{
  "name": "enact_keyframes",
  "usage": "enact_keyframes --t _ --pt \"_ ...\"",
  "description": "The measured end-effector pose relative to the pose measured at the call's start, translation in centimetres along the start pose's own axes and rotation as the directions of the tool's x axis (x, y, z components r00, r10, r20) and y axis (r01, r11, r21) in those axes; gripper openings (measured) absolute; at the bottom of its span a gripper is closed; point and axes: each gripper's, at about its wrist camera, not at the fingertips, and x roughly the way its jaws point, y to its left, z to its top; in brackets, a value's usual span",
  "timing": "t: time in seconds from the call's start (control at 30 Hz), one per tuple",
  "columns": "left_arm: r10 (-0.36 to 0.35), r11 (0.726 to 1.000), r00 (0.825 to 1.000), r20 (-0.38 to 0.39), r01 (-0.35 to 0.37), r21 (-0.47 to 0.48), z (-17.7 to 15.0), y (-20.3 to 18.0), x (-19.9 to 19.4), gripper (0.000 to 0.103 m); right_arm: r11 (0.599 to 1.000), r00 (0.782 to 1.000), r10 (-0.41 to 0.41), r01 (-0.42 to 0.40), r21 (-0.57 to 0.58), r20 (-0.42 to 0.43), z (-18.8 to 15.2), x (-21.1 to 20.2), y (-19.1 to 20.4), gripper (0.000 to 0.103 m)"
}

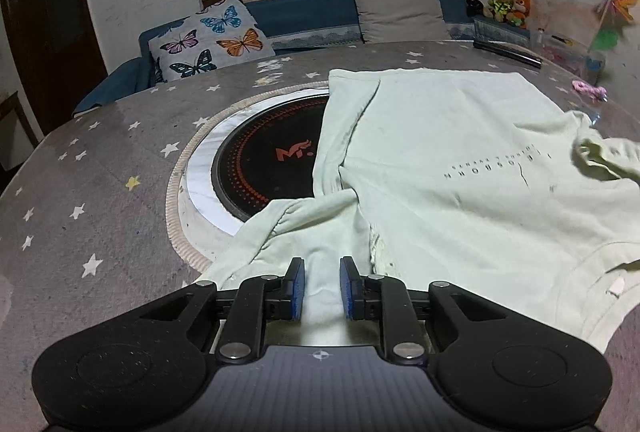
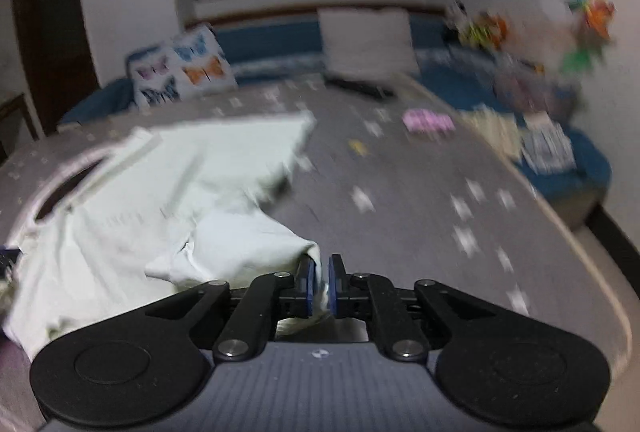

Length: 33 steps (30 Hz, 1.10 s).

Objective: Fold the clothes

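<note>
A pale green T-shirt (image 1: 440, 152) lies spread on the grey star-patterned table (image 1: 100, 172), printed side up, its hem toward the far edge. My left gripper (image 1: 322, 272) is open, its blue pads on either side of the near left sleeve, which lies flat beneath them. In the blurred right wrist view the same T-shirt (image 2: 160, 192) covers the left half of the table. My right gripper (image 2: 319, 272) is shut on a fold of the right sleeve, lifted slightly off the tabletop.
A round black hotplate (image 1: 260, 168) set in the table is partly covered by the shirt. A dark flat bar (image 1: 508, 52) and a pink object (image 1: 588, 88) lie at the far right. A sofa with a butterfly cushion (image 1: 208, 36) stands behind.
</note>
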Motion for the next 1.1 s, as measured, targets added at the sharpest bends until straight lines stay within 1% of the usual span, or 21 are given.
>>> enact_keyframes --t 0.03,0.07,0.1,0.17,0.2,0.27,0.33,0.4,0.47,0.5,0.53,0.6,0.63,0.67,0.7,0.77,0.83,0.93,1.0,1.1 --pt "0.000 1.000 1.000 -0.001 0.000 0.005 -0.1 0.0 -0.1 0.021 1.000 1.000 -0.021 0.021 -0.009 -0.013 -0.5 0.0 -0.5 0.019" --pt "0.001 1.000 1.000 -0.002 -0.001 0.010 -0.1 0.0 -0.3 0.021 0.999 0.999 -0.033 0.033 -0.018 -0.016 -0.7 -0.1 -0.7 0.030" --pt "0.001 1.000 1.000 -0.002 -0.001 0.014 -0.1 0.0 -0.4 0.021 0.999 0.999 -0.043 0.042 -0.025 -0.014 -0.8 -0.2 -0.9 0.037" --pt "0.005 1.000 1.000 0.011 -0.005 0.011 0.1 0.2 -1.0 0.022 0.998 0.999 -0.046 0.046 -0.040 0.017 -0.5 -0.7 -0.7 0.040" --pt "0.007 1.000 1.000 0.021 -0.008 0.008 0.3 0.3 -1.2 0.022 0.998 0.998 -0.042 0.044 -0.052 0.036 -0.2 -0.9 -0.4 0.047" --pt "0.010 1.000 0.999 0.039 -0.010 0.005 0.7 0.4 -1.6 0.022 0.996 0.998 -0.019 0.024 -0.083 0.064 0.5 -1.0 0.6 0.058" --pt "0.010 1.000 0.999 0.048 -0.010 -0.002 1.2 0.4 -1.5 0.022 0.991 0.998 0.018 -0.009 -0.135 0.067 0.9 -0.4 2.2 0.059" --pt "0.011 1.000 0.999 0.044 -0.010 -0.011 1.5 0.3 -1.1 0.022 0.981 0.997 0.037 -0.024 -0.190 0.068 1.1 0.2 4.2 0.064" --pt "0.010 1.000 0.999 0.036 -0.010 -0.019 1.8 0.3 -0.5 0.023 0.972 0.997 0.048 -0.031 -0.233 0.068 1.2 0.9 5.8 0.074" --pt "0.010 1.000 0.999 0.032 -0.009 -0.022 1.8 0.2 -0.2 0.024 0.967 0.996 0.060 -0.043 -0.253 0.059 1.3 1.4 6.5 0.076" --pt "0.009 1.000 1.000 0.027 -0.008 -0.023 1.9 0.1 0.0 0.025 0.961 0.996 0.065 -0.048 -0.273 0.055 1.4 1.9 7.2 0.077" --pt "0.010 1.000 1.000 0.019 -0.010 -0.021 2.0 -0.2 0.6 0.027 0.947 0.996 0.052 -0.028 -0.319 0.066 1.5 2.3 8.7 0.077" --pt "0.010 1.000 1.000 0.014 -0.010 -0.022 1.9 -0.3 0.8 0.029 0.940 0.996 0.049 -0.019 -0.342 0.079 1.6 2.3 9.2 0.079" --pt "0.007 1.000 1.000 0.009 -0.007 -0.024 1.9 -0.3 1.0 0.029 0.932 0.995 0.050 -0.015 -0.362 0.086 1.8 2.5 9.8 0.087" --pt "0.006 1.000 1.000 0.003 -0.006 -0.024 1.8 -0.3 1.3 0.031 0.926 0.995 0.055 -0.021 -0.377 0.080 1.9 2.9 10.3 0.088" --pt "0.010 1.000 1.000 -0.006 -0.010 -0.024 1.6 -0.4 1.8 0.032 0.914 0.996 0.063 -0.031 -0.404 0.067 2.3 3.8 11.1 0.088" --pt "0.009 1.000 1.000 -0.003 -0.009 -0.027 1.5 -0.4 1.9 0.033 0.911 0.998 0.050 -0.029 -0.412 0.040 2.4 5.6 11.4 0.088" --pt "0.011 1.000 1.000 0.000 -0.011 -0.020 1.4 -0.5 1.9 0.033 0.912 1.000 0.019 -0.015 -0.411 0.005 2.5 8.3 10.9 0.088" --pt "0.008 1.000 1.000 0.001 -0.008 -0.019 1.4 -0.4 1.9 0.033 0.914 1.000 -0.017 0.013 -0.405 -0.006 2.6 9.4 9.9 0.088" --pt "0.002 1.000 1.000 0.004 -0.002 -0.022 1.3 -0.3 1.9 0.033 0.929 0.997 -0.075 0.077 -0.362 0.018 3.1 9.6 7.3 0.087"
